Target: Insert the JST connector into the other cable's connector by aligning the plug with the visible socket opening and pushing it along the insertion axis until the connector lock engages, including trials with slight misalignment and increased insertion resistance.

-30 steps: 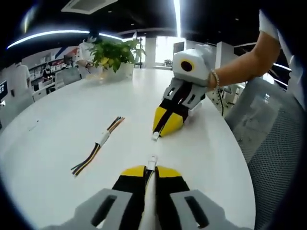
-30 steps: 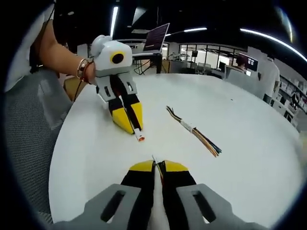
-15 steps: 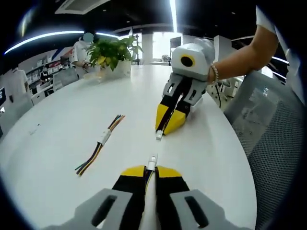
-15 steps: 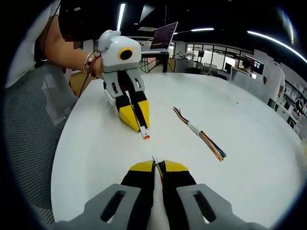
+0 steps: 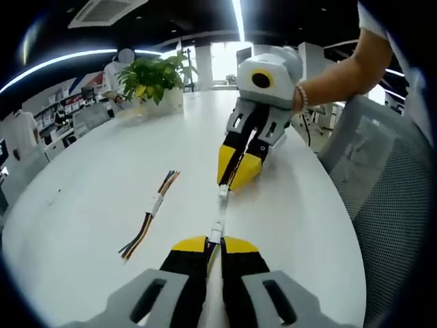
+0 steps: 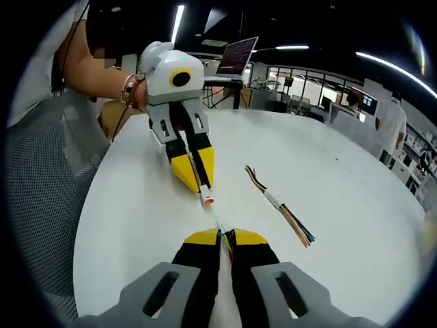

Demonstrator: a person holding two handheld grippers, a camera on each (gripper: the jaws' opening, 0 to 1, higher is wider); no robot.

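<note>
1. Since 1 s ago, my 2 grippers have come closer together; the gap between the 2 connector tips has nearly gone.
2. Left gripper (image 5: 214,244): jaws pinched narrow on a white plug (image 5: 216,234) poking past the tips.
3. Right gripper (image 5: 237,179): jaws pinched on the other cable's socket (image 5: 222,193), seen across the table (image 5: 102,184) in the left gripper view.
4. In the right gripper view the left gripper (image 6: 196,179) carries an orange-tipped connector (image 6: 207,200) just beyond my right gripper (image 6: 223,239).
5. Both connectors are held above the table, tip to tip. A spare cable (image 5: 149,215) lies to the side.
6. To do it well: square both housings on 1 axis, then push straight, no twisting; stop if it jams.
7. Hard to tell: socket opening, latch side and whether the tips touch yet. Too small.
</note>
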